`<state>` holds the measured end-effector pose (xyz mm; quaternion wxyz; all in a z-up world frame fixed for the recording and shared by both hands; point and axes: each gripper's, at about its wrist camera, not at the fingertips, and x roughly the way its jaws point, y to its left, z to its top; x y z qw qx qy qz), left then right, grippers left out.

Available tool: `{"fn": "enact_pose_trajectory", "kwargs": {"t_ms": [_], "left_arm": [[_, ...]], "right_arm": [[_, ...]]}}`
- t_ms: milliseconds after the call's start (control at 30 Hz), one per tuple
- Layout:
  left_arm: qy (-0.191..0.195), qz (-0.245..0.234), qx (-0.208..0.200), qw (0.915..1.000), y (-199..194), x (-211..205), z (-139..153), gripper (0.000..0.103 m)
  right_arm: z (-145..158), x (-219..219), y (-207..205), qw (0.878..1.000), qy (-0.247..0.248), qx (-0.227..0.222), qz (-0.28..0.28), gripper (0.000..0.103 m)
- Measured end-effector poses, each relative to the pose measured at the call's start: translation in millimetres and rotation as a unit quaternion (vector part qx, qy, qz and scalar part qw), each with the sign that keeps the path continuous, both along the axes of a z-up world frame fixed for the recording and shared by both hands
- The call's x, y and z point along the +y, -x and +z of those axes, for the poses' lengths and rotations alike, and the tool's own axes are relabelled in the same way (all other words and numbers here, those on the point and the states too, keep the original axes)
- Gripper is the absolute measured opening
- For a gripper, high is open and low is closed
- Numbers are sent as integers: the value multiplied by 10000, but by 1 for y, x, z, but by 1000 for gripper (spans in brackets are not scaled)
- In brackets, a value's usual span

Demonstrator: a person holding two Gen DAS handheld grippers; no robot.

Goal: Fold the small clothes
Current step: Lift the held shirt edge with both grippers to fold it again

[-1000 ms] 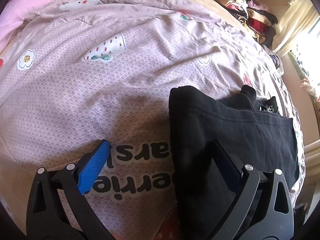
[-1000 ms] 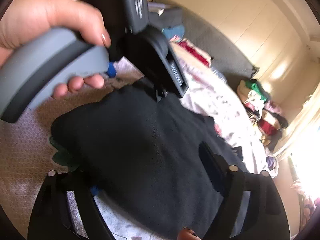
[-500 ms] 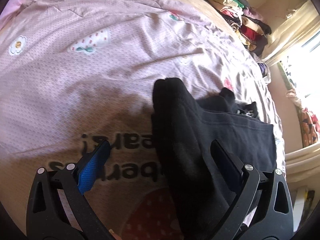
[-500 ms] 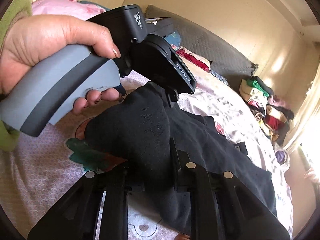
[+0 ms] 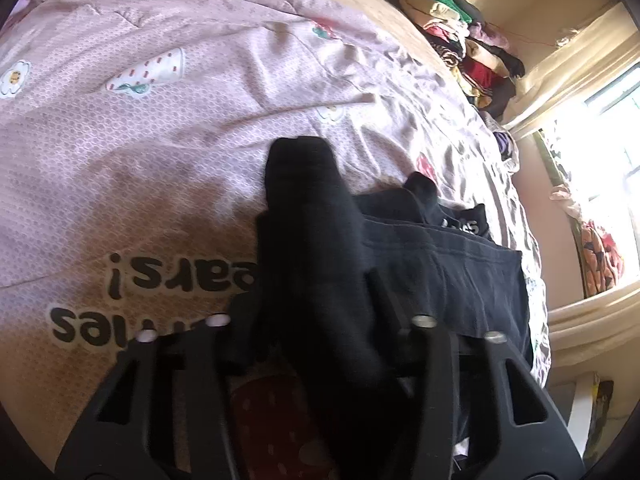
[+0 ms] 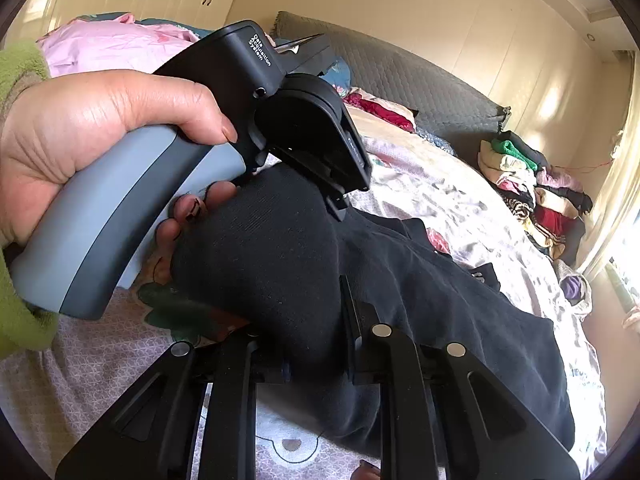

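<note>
Left gripper (image 5: 316,320): jaws closing on a bunched edge of the black garment (image 5: 440,272) between its fingers.
Right gripper (image 6: 316,344): clamped on the near edge, sharing the lift.
Garment: beyond the fingertips, draped over the pink quilt (image 5: 160,140).

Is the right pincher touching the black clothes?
Touching. The right wrist view shows the right gripper with both fingers pressed against a bunched fold of the black garment.

The garment (image 5: 440,276) lies on the bed cover (image 5: 160,140), and one end is bunched up between both grippers. A pile of clothes (image 5: 460,40) sits far behind it, near the window (image 5: 608,160).
</note>
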<state>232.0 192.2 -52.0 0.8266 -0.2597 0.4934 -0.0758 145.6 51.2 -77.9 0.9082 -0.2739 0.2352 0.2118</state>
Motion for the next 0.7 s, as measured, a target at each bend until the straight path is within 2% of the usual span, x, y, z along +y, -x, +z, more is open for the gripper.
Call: {"fn": "enact_pose_trajectory", "kwargs": {"t_ms": [67,167,700], "left_arm": [[-52,-31,-45,10000,1,-2,2,23],[-85,-83,-122,9999,2,-6,7,19],[-259,-179,-298,9991,9,-16,27,16]], "right_arm": [[0,0,0,10000,-14,-8,-14,17],[-1,-2,-1,10000,-63,-6,-55,17],[6,-14,6,9996,-206,-67,-205,16]]}}
